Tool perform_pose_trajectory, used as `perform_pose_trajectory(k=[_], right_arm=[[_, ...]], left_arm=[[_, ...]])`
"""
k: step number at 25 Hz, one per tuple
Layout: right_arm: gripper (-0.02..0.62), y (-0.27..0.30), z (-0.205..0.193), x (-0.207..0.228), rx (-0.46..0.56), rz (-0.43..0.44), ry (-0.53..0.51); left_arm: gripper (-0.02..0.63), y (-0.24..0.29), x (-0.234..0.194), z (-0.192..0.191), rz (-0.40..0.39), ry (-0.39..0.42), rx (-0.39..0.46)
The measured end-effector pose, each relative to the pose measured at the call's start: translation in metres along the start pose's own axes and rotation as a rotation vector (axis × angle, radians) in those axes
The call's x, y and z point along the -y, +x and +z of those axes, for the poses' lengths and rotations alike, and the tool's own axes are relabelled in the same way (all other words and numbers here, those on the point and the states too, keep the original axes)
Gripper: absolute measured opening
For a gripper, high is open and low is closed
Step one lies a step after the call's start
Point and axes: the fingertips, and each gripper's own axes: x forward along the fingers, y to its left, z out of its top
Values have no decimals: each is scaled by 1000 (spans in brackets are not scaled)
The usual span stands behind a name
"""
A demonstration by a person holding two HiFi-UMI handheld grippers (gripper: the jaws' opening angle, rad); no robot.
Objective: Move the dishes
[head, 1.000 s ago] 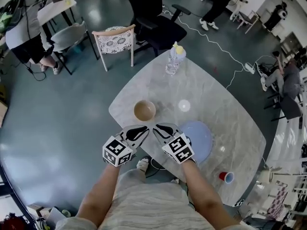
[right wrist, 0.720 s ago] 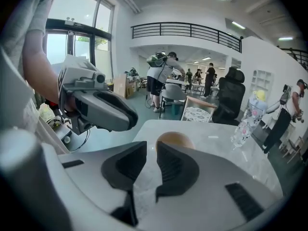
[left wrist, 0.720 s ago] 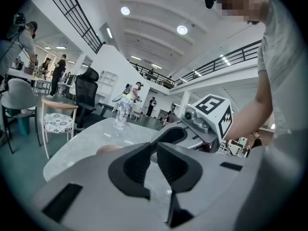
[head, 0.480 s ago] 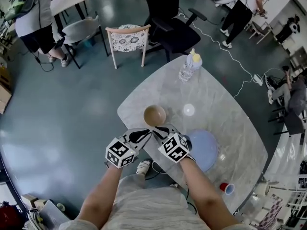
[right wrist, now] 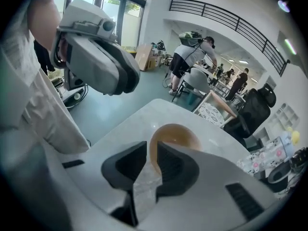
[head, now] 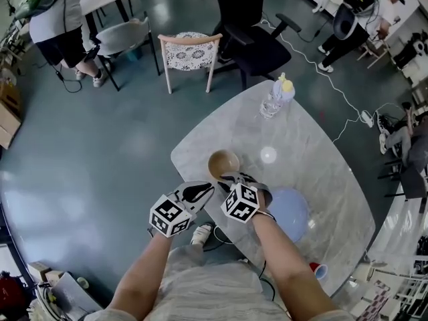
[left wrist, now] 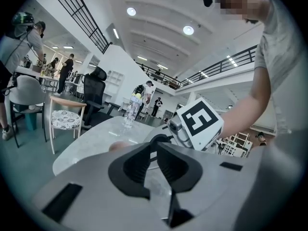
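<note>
Bowl lies just beyond the right gripper, jaws closed and empty; left gripper likewise.

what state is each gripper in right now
Left gripper: shut, empty.
Right gripper: jaws a slit apart, the bowl rim showing in the slit; whether it grips cannot be told.

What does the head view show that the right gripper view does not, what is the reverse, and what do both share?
Only the head view: the blue plate and the red cup. Only the right gripper view: the balcony railing and the tall windows. Both: the tan bowl, the marble table and the left gripper.
</note>
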Motion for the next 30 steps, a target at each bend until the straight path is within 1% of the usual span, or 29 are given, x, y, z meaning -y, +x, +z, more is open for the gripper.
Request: perform_pose_trajectory(k=[6,14,16,18,25,30], right_arm=[[80,18,-6,-5,-68,26,-76],[73,31,-20,-5,-155,13,-133],[47,31,-21,-4,-159,3,-137],[41,31,-20,-4,-158,-3,-138],[32,29,-22,-3,-169,-32,-155],[29,21,-24,0,-165,-59,-134]], left_arm=[[55,-3,-5,0,10,-5,1],[55,-4,-4,-1,15,-5,-7],[55,-5,-3,-1,15,-3,-9],[55,-6,-4,-1,13,-2,-10],[55,0,0,0,-10,4,-17],[55,6,4,4,-34,14,-26]])
